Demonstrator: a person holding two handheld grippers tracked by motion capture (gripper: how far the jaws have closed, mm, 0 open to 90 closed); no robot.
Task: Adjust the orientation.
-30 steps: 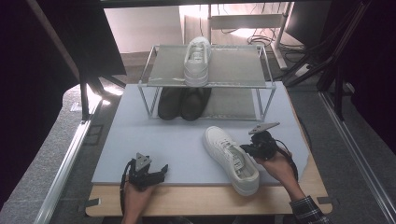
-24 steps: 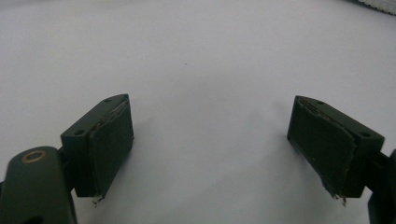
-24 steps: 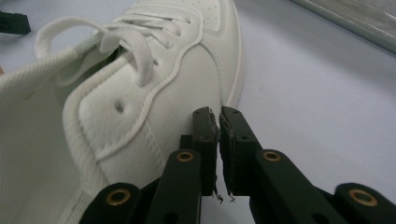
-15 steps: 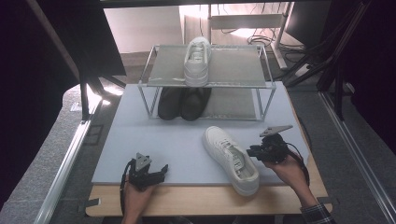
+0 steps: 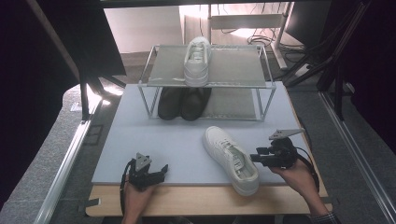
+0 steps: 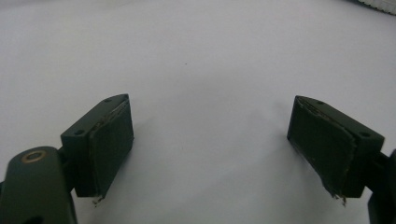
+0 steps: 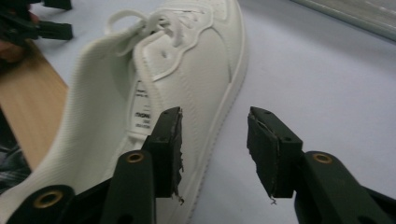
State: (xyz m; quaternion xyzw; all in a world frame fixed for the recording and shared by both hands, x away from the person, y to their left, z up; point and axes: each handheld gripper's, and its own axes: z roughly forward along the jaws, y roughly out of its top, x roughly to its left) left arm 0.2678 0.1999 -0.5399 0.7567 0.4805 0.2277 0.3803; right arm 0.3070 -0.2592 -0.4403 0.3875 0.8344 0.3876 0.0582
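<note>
A white shoe [image 5: 231, 158] lies on the grey mat [image 5: 154, 140], toe toward the rack, heel near the front edge. My right gripper [image 5: 258, 157] is just to its right, pointing at the shoe's side. Its jaws have just been opening and stand apart, with nothing pressed between them. In the right gripper view the white shoe [image 7: 187, 70] lies just beyond the right gripper [image 7: 212, 149]. My left gripper [image 5: 161, 170] rests open at the mat's front left. In its own view the left gripper [image 6: 210, 149] has wide jaws over the bare mat [image 6: 196, 70].
A wire rack [image 5: 233, 70] stands at the back of the mat. A second white shoe [image 5: 197, 58] sits on its top shelf, and a pair of black shoes [image 5: 184, 102] below. The wooden table edge [image 5: 196, 200] runs along the front.
The right gripper has opened, let go of the white shoe and drawn back to the right. The shoe stays on the mat. The left gripper has not moved.
</note>
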